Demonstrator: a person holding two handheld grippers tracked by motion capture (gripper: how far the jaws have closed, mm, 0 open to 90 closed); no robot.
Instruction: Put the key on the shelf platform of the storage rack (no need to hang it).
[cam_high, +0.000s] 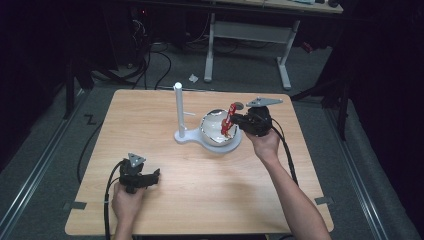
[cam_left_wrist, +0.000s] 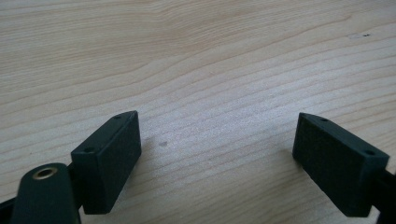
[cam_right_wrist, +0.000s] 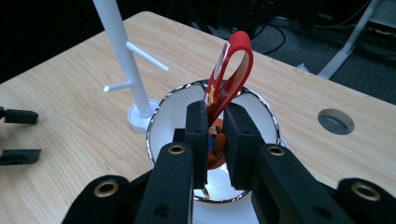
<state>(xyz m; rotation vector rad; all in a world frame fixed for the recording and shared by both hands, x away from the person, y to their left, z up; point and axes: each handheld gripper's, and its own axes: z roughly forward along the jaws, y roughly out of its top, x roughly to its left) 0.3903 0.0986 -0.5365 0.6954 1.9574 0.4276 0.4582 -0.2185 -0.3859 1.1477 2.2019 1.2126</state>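
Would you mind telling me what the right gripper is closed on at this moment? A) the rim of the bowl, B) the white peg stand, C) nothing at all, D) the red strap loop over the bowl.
D: in the right gripper view the right gripper pinches the red strap loop just above the shiny bowl, while the white peg stand stands apart, untouched.

A pale wood grain is shown by the table (cam_high: 200, 200), and black is seen on the left gripper (cam_left_wrist: 217, 154) at seven o'clock and on the right gripper (cam_right_wrist: 217, 140) at two o'clock. The stand (cam_high: 178, 112) is white. A red strap (cam_right_wrist: 233, 70) with yellow and white markings is seen over the white-lined, chrome-rimmed bowl (cam_right_wrist: 168, 116).
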